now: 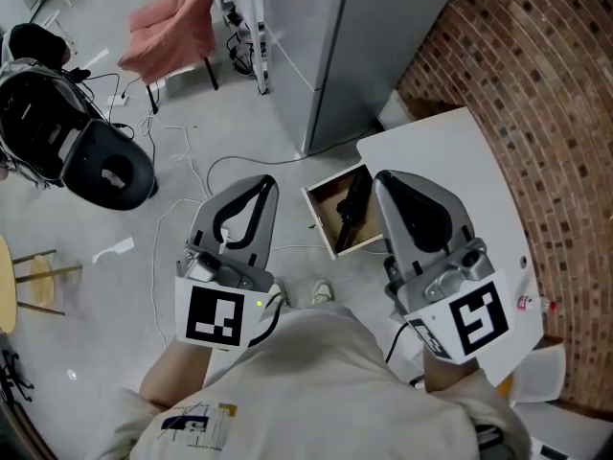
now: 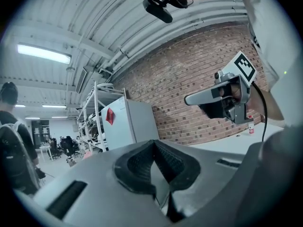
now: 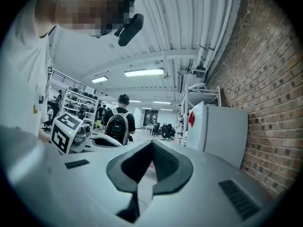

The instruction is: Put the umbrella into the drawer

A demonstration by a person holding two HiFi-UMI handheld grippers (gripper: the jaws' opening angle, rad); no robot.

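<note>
The folded black umbrella already lies inside the open brown wooden drawer, lengthwise along its right side, below the grey right gripper, the nearer one; it and the grey left gripper are both pressed together, empty

I'm looking down into the drawer: it is standing pulled open, with a pale rim and a brown wooden inside. The umbrella, black and folded, is lying inside, lengthwise toward the right side.
</note>
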